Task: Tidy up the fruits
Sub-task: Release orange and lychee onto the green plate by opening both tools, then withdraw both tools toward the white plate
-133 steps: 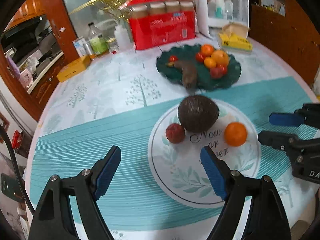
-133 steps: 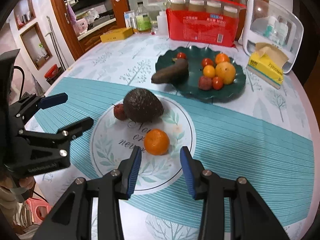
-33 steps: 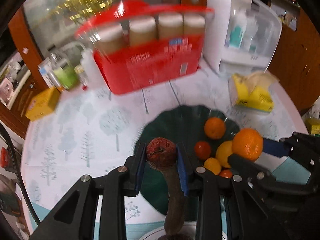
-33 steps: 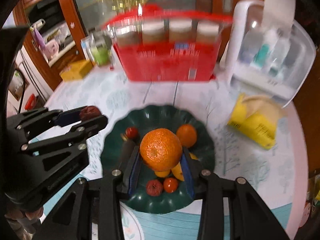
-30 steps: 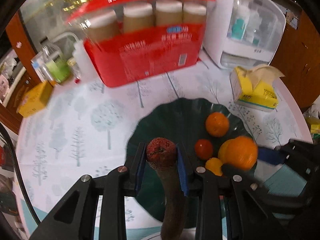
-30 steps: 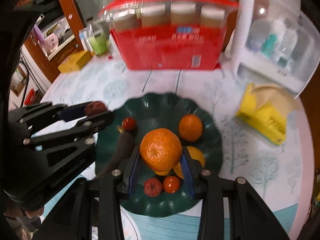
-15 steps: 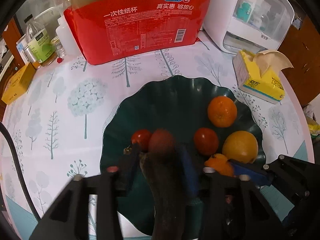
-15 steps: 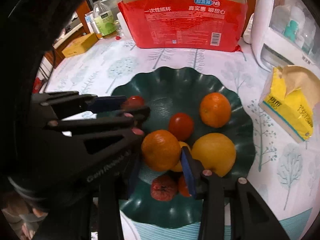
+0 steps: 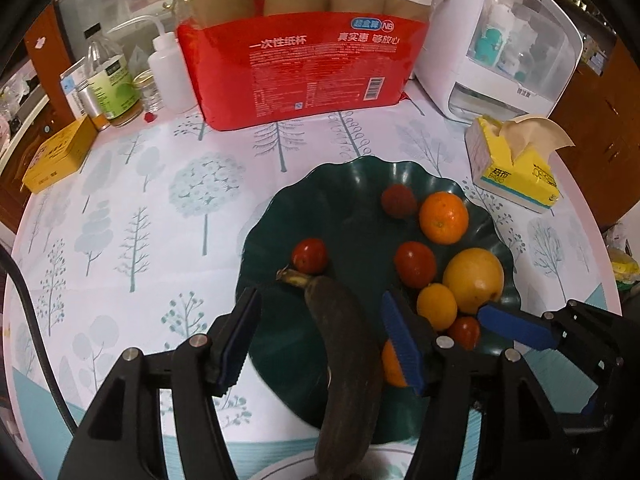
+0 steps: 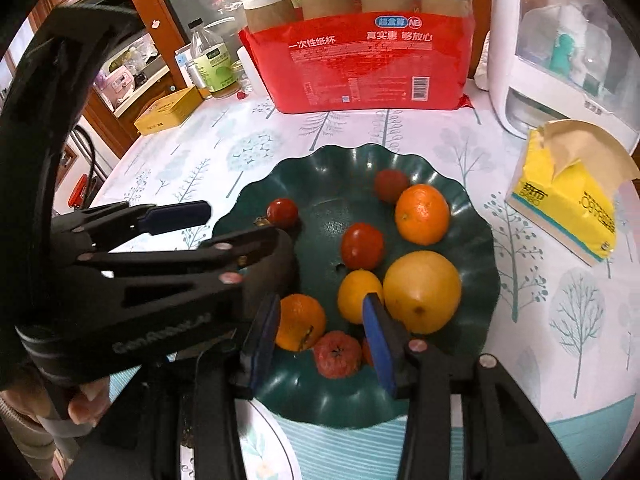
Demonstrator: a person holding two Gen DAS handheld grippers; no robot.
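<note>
- My left gripper [image 9: 320, 340] has its blue pads spread wide and grips nothing; the dark, overripe banana [image 9: 348, 364] lies between the fingers but touches neither pad that I can see, so I judge it is only framed there, not held.
- My right gripper [image 10: 320, 336] is also spread apart and empty. An orange [image 10: 300, 322] sits just inside its left pad and a red dimpled fruit [image 10: 337, 354] lies between the two pads, both resting on the dish.
- Both tools hang low over the near rim of the dark green scalloped plate [image 10: 340, 172], side by side, which suits setting fruit down gently instead of dropping it.
- The fruits are gathered on that plate: a big yellow citrus [image 10: 422, 292], a small yellow one [image 10: 358, 296], a second orange [image 10: 422, 214], a tomato [image 10: 362, 246], a smaller tomato [image 10: 282, 212] by the banana stem, and a dark red berry-like fruit [image 10: 391, 185] at the far side.
- The round ones cluster toward the right, leaving the left of the dish for the long banana.
- A white plate's edge [image 10: 276, 448] shows under my grippers; I cannot tell if anything is left on it.
- Beyond stand a red pack of paper cups [image 10: 368, 60] and a yellow tissue box [image 10: 568, 196].
</note>
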